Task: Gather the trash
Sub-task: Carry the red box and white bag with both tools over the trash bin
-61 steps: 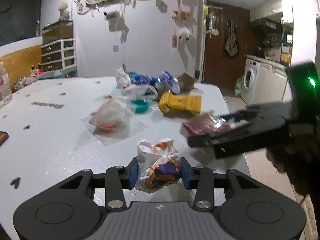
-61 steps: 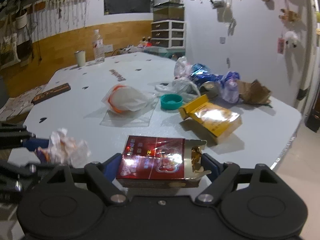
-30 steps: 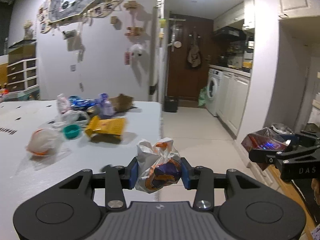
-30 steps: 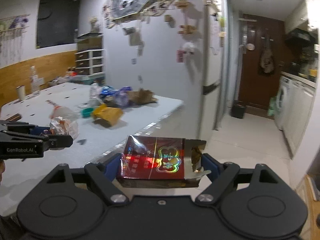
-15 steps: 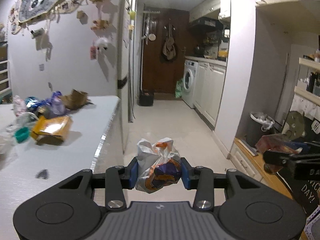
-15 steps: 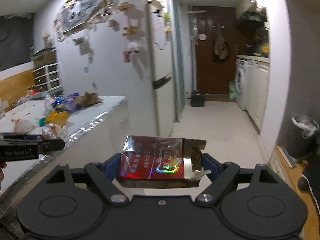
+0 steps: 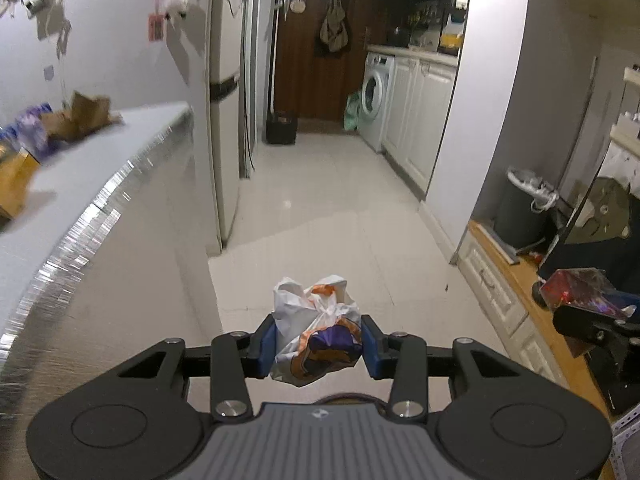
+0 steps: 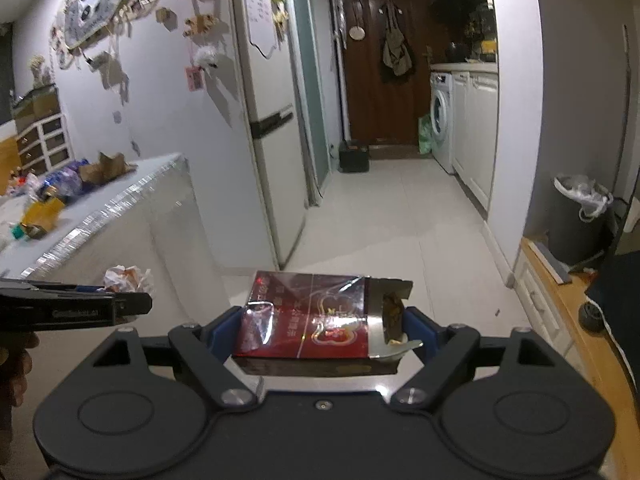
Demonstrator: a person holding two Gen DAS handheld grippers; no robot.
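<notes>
Trash is now carried clear of the desk (image 8: 120, 204): a crumpled wrapper (image 7: 316, 332) clamped in the left gripper (image 7: 318, 344), a red carton (image 8: 316, 320) in the right gripper (image 8: 320, 332); the lined bin (image 8: 576, 216), newly in view, is approached.

Someone's home, a flat w/ an open kitchen. Straight ahead of the tool: tiled floor, a dark wood door (image 8: 378, 60) w/ bags hung on it, a washing machine (image 8: 440, 120) under white cabinets. Fridge (image 8: 268, 120) to its left, decorated wall, lined bin (image 8: 576, 216) to its right.
</notes>
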